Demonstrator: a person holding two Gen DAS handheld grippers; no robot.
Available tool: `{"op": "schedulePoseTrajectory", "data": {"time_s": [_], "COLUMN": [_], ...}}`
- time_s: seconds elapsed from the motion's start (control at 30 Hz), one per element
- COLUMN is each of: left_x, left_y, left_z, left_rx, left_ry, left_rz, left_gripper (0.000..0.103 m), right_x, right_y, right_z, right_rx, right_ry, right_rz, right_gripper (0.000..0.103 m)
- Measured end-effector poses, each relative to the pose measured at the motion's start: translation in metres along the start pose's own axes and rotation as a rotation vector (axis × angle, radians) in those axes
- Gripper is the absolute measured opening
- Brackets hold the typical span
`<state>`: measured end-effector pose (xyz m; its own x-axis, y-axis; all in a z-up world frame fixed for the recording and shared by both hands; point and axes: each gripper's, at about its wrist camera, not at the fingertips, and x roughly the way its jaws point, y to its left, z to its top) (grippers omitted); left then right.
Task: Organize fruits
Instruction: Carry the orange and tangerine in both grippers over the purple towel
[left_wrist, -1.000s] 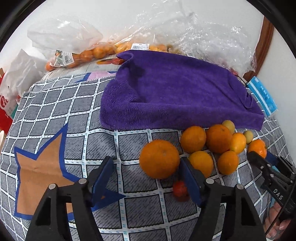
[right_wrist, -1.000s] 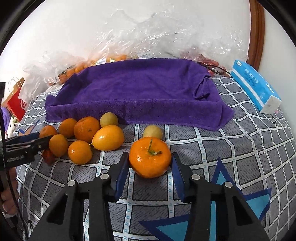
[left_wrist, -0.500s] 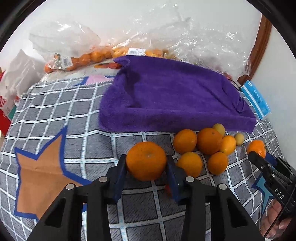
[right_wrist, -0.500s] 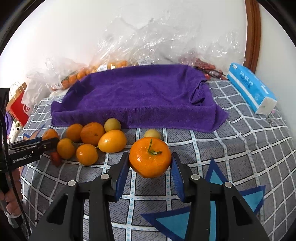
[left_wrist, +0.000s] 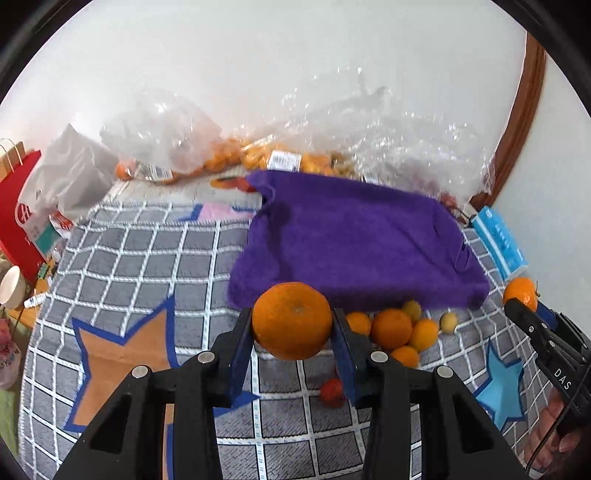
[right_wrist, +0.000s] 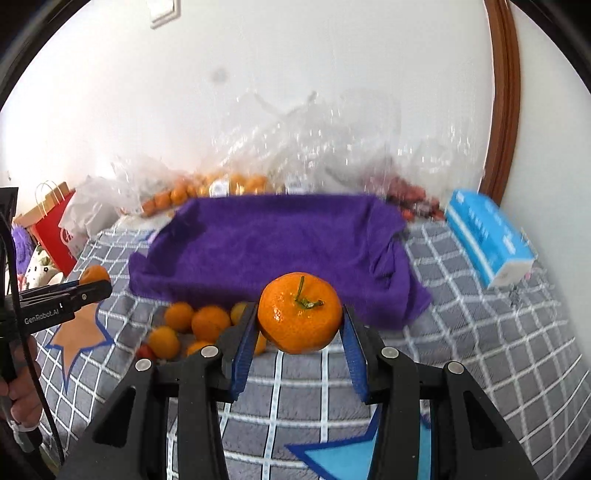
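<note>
The left gripper (left_wrist: 292, 334) is clamped on a large orange (left_wrist: 291, 320), which sits between the blue pads at the fingertips, raised above the checked blanket (left_wrist: 147, 254). The right gripper (right_wrist: 299, 332) grips a stemmed mandarin (right_wrist: 299, 317) the same way, stem up, held clear of the blanket.

Below and just beyond both grippers, a cluster of small oranges (left_wrist: 391, 328) lies on the blanket against the near edge of a purple towel (left_wrist: 354, 240). A small red fruit (left_wrist: 331, 392) sits on the blanket beside the left gripper's right finger.

Behind the towel, clear plastic bags of fruit (right_wrist: 207, 188) lean against the wall. A blue tissue pack (right_wrist: 487, 236) lies to the right of the towel, and a red paper bag (right_wrist: 51, 225) stands at far left.
</note>
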<state>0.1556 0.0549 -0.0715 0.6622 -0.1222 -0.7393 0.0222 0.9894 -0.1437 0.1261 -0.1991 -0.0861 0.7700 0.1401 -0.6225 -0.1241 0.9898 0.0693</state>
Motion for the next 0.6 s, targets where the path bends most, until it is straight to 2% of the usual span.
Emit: {"op": "schedulePoseTrajectory", "data": {"time_s": [0.17,0.33,0.6], "left_x": [-0.001,0.012,0.035], "left_y": [-0.001,-0.009,-0.024], "left_z": [0.016,0.030,0.050], "left_rx": [-0.021,-0.034,-0.003], "left_ry": [-0.027,-0.038,-0.045], "left_rz": [-0.016,-0.061,-0.070], "left_gripper": [0.039,0.039,0.039], "right_x": [0.004,0.019,0.038], "right_y": [0.002,0.001,-0.008], "right_z": [0.014,0.027,0.047], "right_rx": [-0.019,-0.010,0.023], "right_ry": [-0.021,-0.001,-0.009], "right_rz": [0.006,0.037,0.037], "right_gripper": [0.044,0.044,0.044]}}
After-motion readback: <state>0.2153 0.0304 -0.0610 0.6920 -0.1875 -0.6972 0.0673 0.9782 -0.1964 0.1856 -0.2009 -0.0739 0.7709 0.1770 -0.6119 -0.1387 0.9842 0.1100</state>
